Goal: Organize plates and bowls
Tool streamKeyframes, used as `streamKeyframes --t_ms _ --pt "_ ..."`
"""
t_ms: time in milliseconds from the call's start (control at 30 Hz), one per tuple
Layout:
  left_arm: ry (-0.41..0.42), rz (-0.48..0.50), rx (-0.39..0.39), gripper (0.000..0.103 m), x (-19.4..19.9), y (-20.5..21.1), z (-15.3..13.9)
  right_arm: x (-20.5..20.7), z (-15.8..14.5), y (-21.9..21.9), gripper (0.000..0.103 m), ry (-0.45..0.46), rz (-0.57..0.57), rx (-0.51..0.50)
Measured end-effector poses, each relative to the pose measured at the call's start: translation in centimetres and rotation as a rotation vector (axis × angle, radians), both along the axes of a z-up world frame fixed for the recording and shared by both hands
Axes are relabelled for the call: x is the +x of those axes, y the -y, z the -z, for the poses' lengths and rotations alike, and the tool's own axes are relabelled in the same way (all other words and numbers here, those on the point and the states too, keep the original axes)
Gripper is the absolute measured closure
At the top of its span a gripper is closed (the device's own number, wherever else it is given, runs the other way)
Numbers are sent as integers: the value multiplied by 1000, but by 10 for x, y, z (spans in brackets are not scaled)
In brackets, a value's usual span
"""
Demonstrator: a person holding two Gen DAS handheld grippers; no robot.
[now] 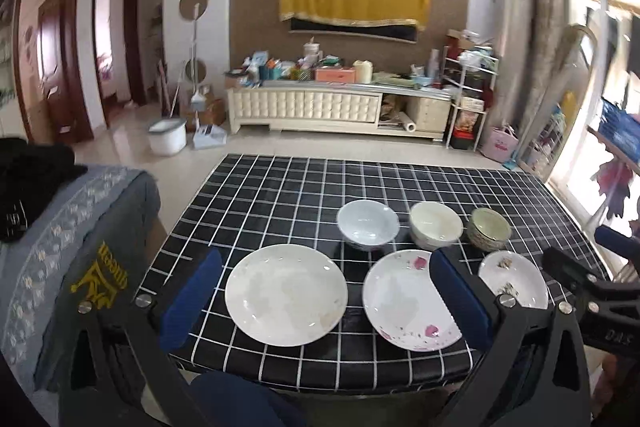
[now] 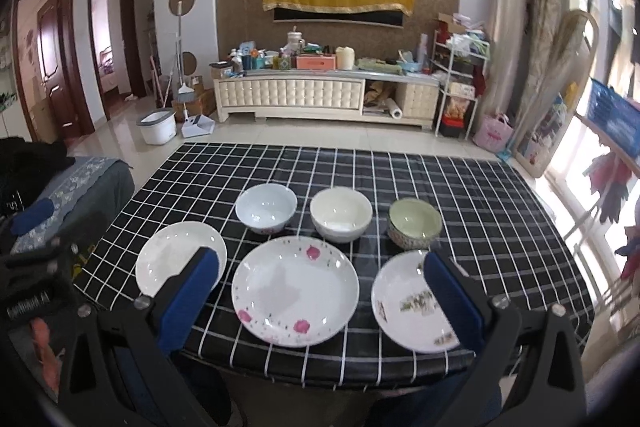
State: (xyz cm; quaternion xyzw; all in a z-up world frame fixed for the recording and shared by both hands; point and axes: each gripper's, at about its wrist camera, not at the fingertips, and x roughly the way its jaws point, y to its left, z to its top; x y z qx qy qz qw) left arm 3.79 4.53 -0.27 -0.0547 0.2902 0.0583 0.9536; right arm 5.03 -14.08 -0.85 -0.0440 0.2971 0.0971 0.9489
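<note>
Three plates lie in a front row on the black checked table [image 2: 500,211]: a plain white plate [image 1: 286,293] [image 2: 176,259] at left, a pink-flowered plate [image 1: 404,301] [image 2: 295,291] in the middle, a small patterned plate [image 1: 520,279] [image 2: 408,301] at right. Behind them stand a pale blue bowl [image 1: 368,223] [image 2: 266,207], a cream bowl [image 1: 435,225] [image 2: 341,213] and a green bowl [image 1: 490,229] [image 2: 414,223]. My left gripper [image 1: 326,295] is open above the table's front edge, around the white plate. My right gripper [image 2: 322,291] is open, around the flowered plate. Both are empty.
A grey-blue covered seat [image 1: 60,227] with a black garment stands left of the table. The right gripper's body [image 1: 592,287] shows at the right of the left wrist view. Beyond the table are tiled floor, a white bucket [image 2: 157,126] and a cluttered cabinet [image 2: 320,99].
</note>
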Motion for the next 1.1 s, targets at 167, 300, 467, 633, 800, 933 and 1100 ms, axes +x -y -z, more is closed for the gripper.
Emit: streamKeyframes --t_ms 167,300,467,633,800,933,1100 --pt "-53 -39 -77 0 19 -33 14 33 12 -23 0 -71 -57 25" --pt "-104 -69 -102 0 36 -57 30 65 31 -59 0 -149 -157 16" --pt "-175 -97 -135 0 58 -86 52 96 56 -93 0 -238 -232 23" --pt "-279 -126 -141 0 81 -112 85 114 79 -115 1 -295 -292 12" --pt "-379 -142 -153 0 100 -128 124 134 110 -139 18 -370 -329 -44" --pt "-436 -145 -173 7 111 -137 152 153 137 -148 22 -439 -335 -59" --pt "-511 -153 -242 25 122 -151 184 168 159 -155 30 -483 -341 -67"
